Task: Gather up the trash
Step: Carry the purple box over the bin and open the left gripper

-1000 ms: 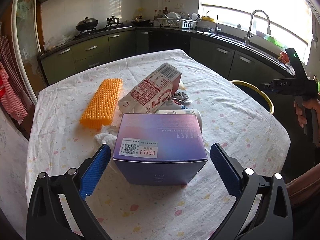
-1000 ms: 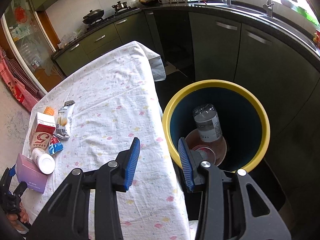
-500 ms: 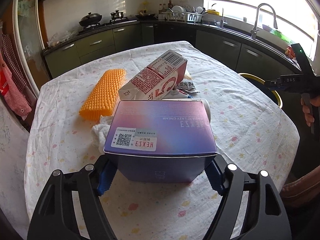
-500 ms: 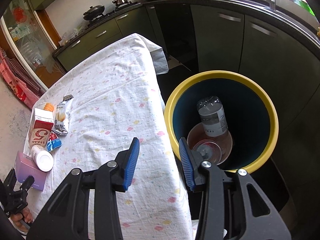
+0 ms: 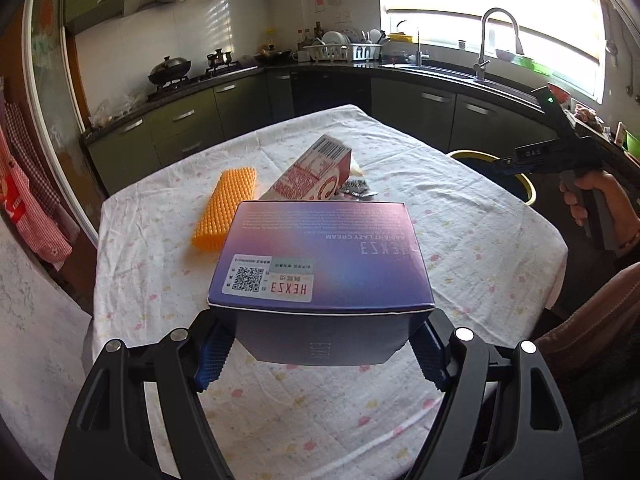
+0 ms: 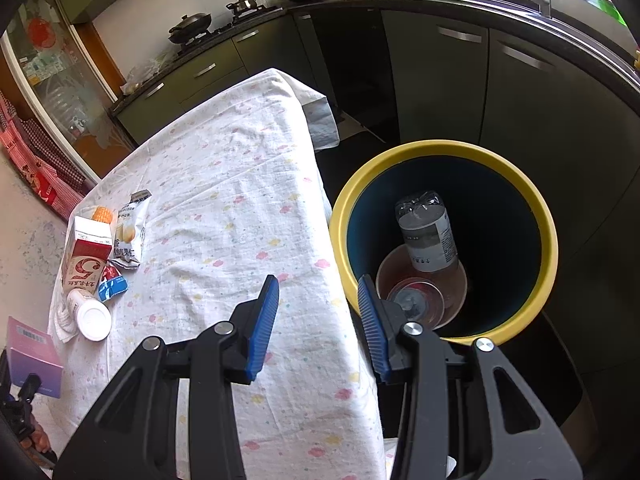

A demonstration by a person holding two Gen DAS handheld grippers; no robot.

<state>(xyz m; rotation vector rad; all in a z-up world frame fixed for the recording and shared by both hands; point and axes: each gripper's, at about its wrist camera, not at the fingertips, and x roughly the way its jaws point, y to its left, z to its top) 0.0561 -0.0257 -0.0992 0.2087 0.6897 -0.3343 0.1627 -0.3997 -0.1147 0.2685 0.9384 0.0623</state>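
My left gripper (image 5: 320,356) is shut on a purple-pink carton box (image 5: 324,256), its blue pads pressing both sides, and holds it just above the tablecloth. Behind the box lie a red-and-white milk carton (image 5: 312,176) and an orange ribbed sponge (image 5: 226,208). My right gripper (image 6: 318,316) stands open and holds nothing, hovering over the table's edge beside a yellow-rimmed bin (image 6: 440,152). A plastic bottle (image 6: 428,236) and a clear cup (image 6: 416,300) lie in the bin. A snack wrapper (image 6: 130,232) and a white bottle (image 6: 90,318) rest by the milk carton (image 6: 86,256).
The table (image 5: 460,220) wears a white flowered cloth whose corner hangs down near the bin. Dark kitchen cabinets, a stove and a sink run along the back and right. A person's hand (image 5: 588,196) grips the right tool at the far right.
My left gripper closed on the purple box and lifted it off the table toward the camera. The right gripper stayed over the table's edge by the bin.
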